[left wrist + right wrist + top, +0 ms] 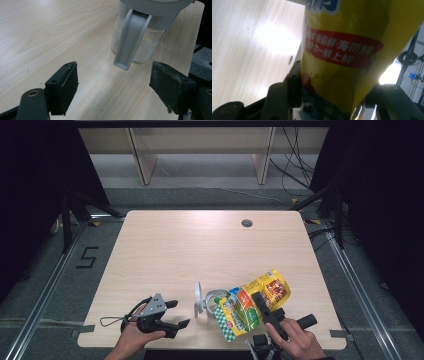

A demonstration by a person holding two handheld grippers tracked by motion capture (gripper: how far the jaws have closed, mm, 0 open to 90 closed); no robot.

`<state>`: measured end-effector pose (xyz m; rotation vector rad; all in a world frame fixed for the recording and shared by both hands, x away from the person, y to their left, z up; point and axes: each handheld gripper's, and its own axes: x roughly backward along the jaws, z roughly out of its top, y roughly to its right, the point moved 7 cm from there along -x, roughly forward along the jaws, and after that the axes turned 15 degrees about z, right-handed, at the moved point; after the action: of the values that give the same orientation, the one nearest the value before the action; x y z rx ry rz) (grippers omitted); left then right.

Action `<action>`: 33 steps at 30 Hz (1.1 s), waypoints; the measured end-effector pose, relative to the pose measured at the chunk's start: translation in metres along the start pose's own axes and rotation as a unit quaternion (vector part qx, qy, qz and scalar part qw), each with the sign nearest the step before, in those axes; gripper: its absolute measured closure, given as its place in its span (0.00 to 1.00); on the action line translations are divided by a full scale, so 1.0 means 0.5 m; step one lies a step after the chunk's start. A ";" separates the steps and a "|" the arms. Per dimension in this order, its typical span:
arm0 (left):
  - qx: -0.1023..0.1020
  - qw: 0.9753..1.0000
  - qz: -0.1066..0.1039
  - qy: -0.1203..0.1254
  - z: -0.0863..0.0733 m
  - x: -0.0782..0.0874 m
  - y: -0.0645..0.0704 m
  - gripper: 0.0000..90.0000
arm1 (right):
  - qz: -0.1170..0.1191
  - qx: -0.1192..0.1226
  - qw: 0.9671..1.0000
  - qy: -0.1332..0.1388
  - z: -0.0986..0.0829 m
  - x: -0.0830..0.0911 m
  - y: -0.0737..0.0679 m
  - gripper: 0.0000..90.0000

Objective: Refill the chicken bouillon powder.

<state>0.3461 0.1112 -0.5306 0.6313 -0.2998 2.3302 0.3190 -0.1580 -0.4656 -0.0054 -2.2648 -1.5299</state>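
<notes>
Right gripper (pixel 266 309) clamped yellow pouch (pixel 252 302), jaws pinching its middle, tilted toward jar (pixel 214 301) near desk (pixel 165 245) front edge, likely for pouring. Left gripper (pixel 172 314) empty, jaws wide apart, facing jar handle (pixel 130 40), probably to steady it.

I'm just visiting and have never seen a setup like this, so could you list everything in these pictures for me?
Table: one, pale wood, centre of the high view.
Cable hole: one, grey, table's far right.
Jar: one, clear with grey hinged lid open, near edge of the table between the grippers.
Pouch: one, yellow with green, red and orange print, held tilted over the jar.
Cables: several, black, floor beyond the table.
Left gripper: one, black with grey plate, jaws open, left of the jar.
Right gripper: one, black, shut on the pouch.
Hands: two, near edge.
</notes>
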 end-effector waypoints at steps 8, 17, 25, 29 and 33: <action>0.005 1.000 0.002 -0.004 -0.002 0.001 0.002 0.24 | 0.010 0.018 1.000 -0.009 -0.008 -0.001 0.008 0.55; 0.001 1.000 0.003 -0.005 -0.002 0.000 0.001 0.24 | 0.006 0.019 1.000 -0.004 -0.010 -0.009 0.012 0.56; -0.006 1.000 0.003 -0.004 -0.002 0.000 0.000 0.24 | 0.011 0.048 0.999 -0.008 -0.012 -0.003 0.024 0.57; -0.005 1.000 0.000 -0.003 -0.002 0.000 0.000 0.24 | 0.016 0.058 0.998 -0.015 -0.012 -0.003 0.025 0.57; 0.005 1.000 0.001 -0.006 -0.003 -0.001 0.002 0.24 | 0.014 0.072 0.997 -0.020 -0.015 -0.002 0.031 0.57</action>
<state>0.3452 0.1107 -0.5321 0.6498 -0.2954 2.3312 0.3259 -0.1582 -0.4498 -0.0262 -2.3906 -1.3617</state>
